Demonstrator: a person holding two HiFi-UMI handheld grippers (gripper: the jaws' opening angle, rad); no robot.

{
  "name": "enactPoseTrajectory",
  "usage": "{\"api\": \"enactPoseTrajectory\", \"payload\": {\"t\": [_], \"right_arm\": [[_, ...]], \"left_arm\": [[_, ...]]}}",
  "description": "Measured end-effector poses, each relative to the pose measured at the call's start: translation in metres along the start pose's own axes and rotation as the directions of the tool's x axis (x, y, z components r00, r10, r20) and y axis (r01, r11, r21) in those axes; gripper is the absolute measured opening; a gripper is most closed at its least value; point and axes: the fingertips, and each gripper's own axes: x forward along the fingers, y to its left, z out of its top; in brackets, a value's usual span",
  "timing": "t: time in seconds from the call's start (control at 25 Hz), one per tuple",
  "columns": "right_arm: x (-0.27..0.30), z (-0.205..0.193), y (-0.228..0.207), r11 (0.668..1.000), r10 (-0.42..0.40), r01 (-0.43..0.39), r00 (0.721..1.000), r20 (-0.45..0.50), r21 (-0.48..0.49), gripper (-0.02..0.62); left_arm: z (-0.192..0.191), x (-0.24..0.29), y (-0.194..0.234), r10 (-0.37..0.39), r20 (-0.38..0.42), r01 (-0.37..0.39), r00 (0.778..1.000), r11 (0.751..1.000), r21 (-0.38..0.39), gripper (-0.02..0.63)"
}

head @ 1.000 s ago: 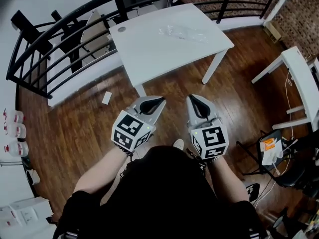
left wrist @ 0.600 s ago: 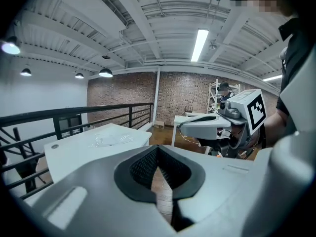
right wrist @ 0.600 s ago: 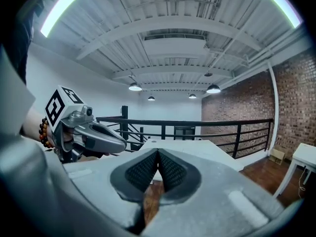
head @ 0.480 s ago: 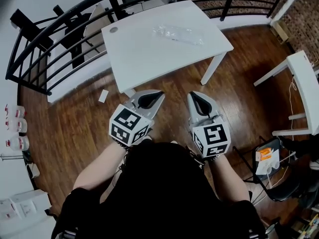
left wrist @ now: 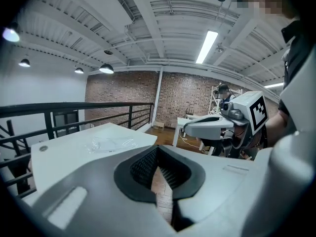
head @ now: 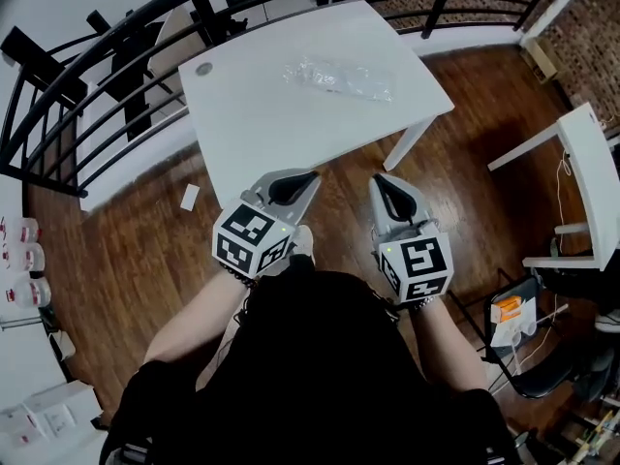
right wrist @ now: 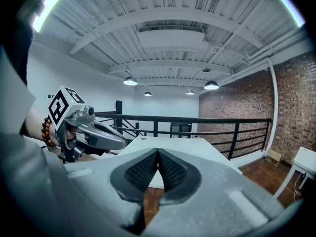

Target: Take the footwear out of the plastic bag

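Note:
A clear plastic bag [head: 338, 77] with pale footwear inside lies on the far half of the white table [head: 262, 114]. The left gripper view shows the same plastic bag [left wrist: 109, 143] flat on the tabletop ahead. My left gripper [head: 312, 175] is shut and empty, held over the floor just short of the table's near edge. My right gripper [head: 376, 177] is also shut and empty, beside it to the right. Both point toward the table. In the right gripper view the left gripper [right wrist: 129, 144] shows at the left, with the table [right wrist: 197, 147] beyond.
A black railing [head: 116, 95] runs behind and left of the table. A second white table [head: 591, 153] stands at the right, with a dark chair [head: 542, 337] bearing papers below it. A white card [head: 190, 197] lies on the wood floor. Bottles [head: 19, 260] stand at the far left.
Both grippers and the person have moved toward the white table, which now sits closer in the head view. The jaws have stayed shut.

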Motion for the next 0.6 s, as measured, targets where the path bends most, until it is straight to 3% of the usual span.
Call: {"api": "enactPoseTrajectory", "payload": {"t": [0.6], "right_arm": [[0.129,0.034,-0.035,0.999,-0.038,0.038,0.993,-0.108,-0.008,-0.008]], "left_arm": [[0.029,0.059,0.132,-0.085,-0.018,0.085,0.996,0.995,-0.05,0.015]]}}
